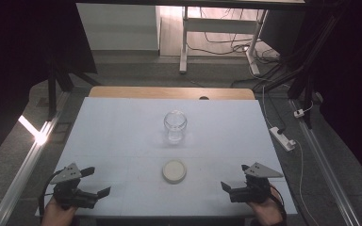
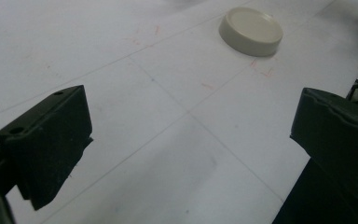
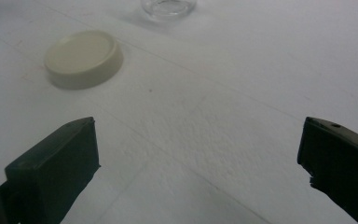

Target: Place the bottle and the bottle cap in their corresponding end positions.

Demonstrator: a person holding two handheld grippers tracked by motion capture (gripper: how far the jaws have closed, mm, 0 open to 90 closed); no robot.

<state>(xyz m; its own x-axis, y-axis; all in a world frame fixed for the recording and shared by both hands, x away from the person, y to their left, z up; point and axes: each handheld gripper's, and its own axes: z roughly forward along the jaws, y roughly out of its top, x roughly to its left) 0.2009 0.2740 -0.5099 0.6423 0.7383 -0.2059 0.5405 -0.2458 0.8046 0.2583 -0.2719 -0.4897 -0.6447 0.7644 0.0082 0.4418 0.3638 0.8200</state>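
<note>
White table (image 1: 122, 136): glass jar (image 1: 175, 125) upright at centre, cream lid (image 1: 174, 171) at its 6 o'clock, apart. Left gripper (image 1: 95, 181) and right gripper (image 1: 234, 177) flank the lid at 8 and 4 o'clock, jaws apart, holding nothing.

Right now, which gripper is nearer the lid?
Right, narrowly. The right gripper sits right of the lid; the left gripper sits farther off to its left.
</note>
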